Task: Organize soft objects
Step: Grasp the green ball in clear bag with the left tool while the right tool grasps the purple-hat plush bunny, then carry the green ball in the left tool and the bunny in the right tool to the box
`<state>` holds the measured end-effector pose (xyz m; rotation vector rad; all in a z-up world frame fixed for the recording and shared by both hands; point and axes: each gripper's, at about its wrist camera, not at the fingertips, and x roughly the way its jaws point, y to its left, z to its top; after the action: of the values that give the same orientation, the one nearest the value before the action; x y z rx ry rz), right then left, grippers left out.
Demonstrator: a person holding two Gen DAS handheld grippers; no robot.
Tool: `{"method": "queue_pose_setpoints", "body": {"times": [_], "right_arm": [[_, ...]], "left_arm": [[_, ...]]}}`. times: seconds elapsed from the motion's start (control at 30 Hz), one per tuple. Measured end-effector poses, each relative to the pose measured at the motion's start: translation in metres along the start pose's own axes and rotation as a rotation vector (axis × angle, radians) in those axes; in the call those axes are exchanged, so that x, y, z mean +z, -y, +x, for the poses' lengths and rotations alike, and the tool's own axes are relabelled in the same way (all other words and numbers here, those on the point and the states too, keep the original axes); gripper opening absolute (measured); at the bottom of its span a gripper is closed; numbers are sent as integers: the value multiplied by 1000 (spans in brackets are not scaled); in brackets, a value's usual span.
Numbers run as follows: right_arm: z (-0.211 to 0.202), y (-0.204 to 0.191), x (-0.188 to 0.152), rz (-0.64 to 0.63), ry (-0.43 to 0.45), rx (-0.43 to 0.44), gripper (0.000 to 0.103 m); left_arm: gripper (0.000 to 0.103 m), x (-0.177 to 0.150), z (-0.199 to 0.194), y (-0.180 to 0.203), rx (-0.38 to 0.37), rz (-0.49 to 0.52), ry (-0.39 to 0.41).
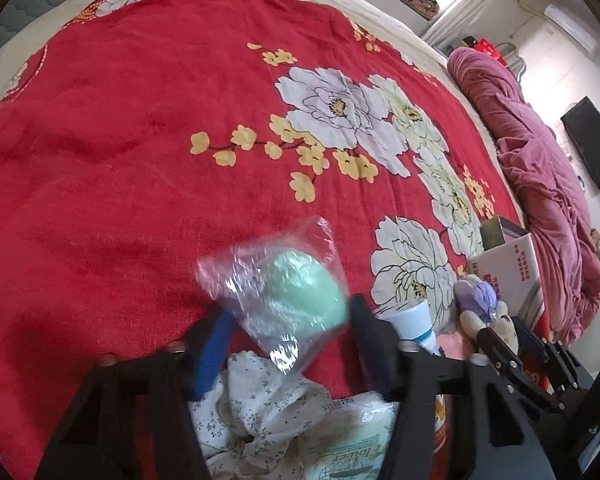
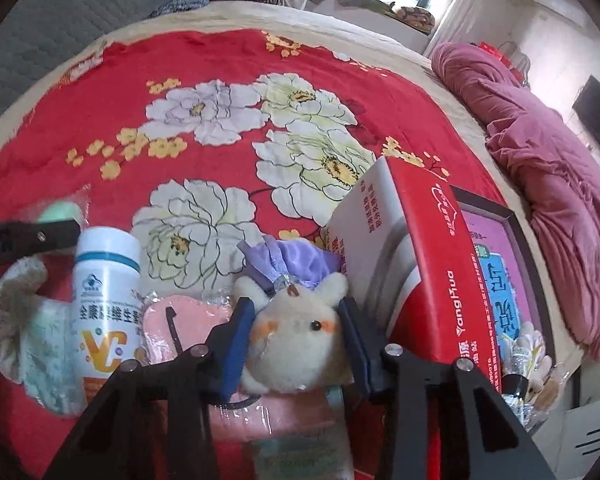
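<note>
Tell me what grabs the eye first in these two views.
The red bedspread with big white flowers fills both views. Up close, the left gripper has a green ball in a clear bag between its fingers, and the right gripper brackets a cream plush toy with a purple bow. A white vitamin bottle and a red-and-white box flank the toy.

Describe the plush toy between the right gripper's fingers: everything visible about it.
The plush toy is a small cream animal of fuzzy fabric with a dark bead eye, orange cheek patches, short ears and a shiny lilac bow on its head. It lies on pink packets, against a red and white box. The right gripper has its blue pads against both sides of it. It also shows small in the left view.
</note>
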<state>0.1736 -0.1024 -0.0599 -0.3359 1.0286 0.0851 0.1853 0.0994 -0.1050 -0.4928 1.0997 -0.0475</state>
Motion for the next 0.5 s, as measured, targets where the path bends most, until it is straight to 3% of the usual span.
{"method": "queue_pose_setpoints", "body": {"times": [0.03, 0.13, 0.5], "right_arm": [[-2, 4, 0, 18, 0, 19, 43], [-11, 14, 0, 72, 12, 85, 43], [-41, 13, 2, 91, 69, 163, 43]], "left_arm": [[47, 0, 1, -1, -3, -2, -1], [45, -1, 1, -4, -18, -13, 4], [44, -5, -30, 3, -42, 11, 65]]}}
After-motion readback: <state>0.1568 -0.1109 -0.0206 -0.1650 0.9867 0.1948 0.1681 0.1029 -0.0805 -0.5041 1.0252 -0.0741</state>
